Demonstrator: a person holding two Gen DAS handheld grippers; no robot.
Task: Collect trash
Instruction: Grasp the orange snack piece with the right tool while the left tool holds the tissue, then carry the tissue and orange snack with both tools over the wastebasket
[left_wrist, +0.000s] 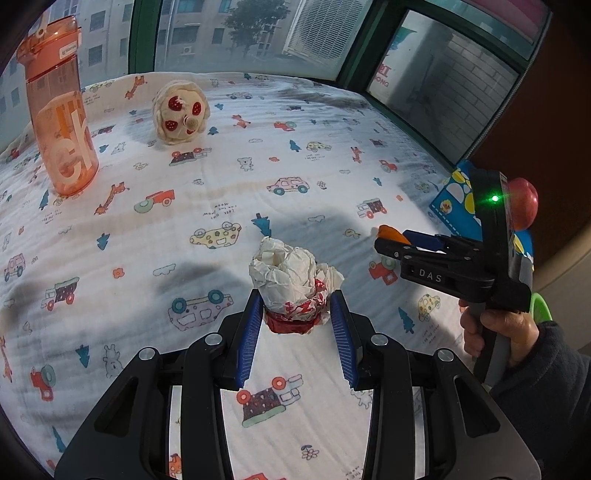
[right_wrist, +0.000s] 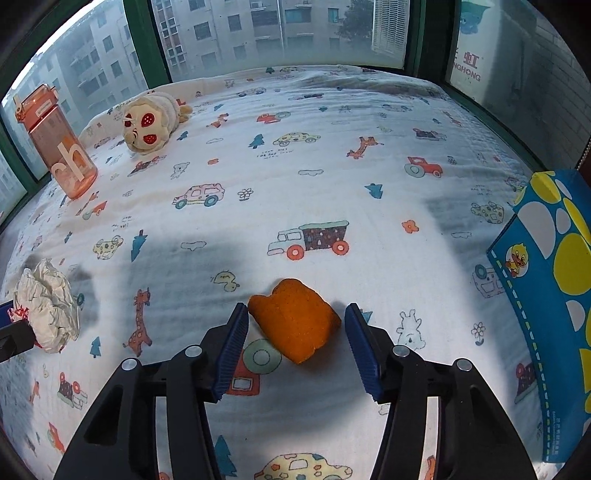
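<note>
My left gripper (left_wrist: 295, 314) is clamped on a crumpled wad of white paper (left_wrist: 291, 273) with red print at its base. Both blue pads (left_wrist: 251, 328) press against the lower sides of the wad, which sits at the centre of the left wrist view, slightly below the middle. The wad rises above the fingertips and stands over the printed sheet (left_wrist: 221, 177) that covers the whole surface.

My right gripper (right_wrist: 295, 332) stands with its jaws apart around an orange chunk (right_wrist: 293, 319), a spongy, bread-like piece lying on the sheet at lower centre of the right wrist view. The left pad touches or nearly touches the chunk's upper left edge; the right pad is clear of it, with a visible gap. The chunk is therefore between the fingers but not gripped.

In the left wrist view, the right gripper appears at the right edge, held by my hand (left_wrist: 498, 332) in a dark sleeve.

Other items:
- An orange drink bottle (left_wrist: 59, 110) stands upright at upper left.
- A cream plush toy (left_wrist: 181, 112) with red spots lies near it, toward the upper centre.
- A blue box with yellow and white dots (right_wrist: 546, 295) occupies the right edge of the right wrist view.
- Windows (right_wrist: 258, 33) run along the top of both views.
</note>
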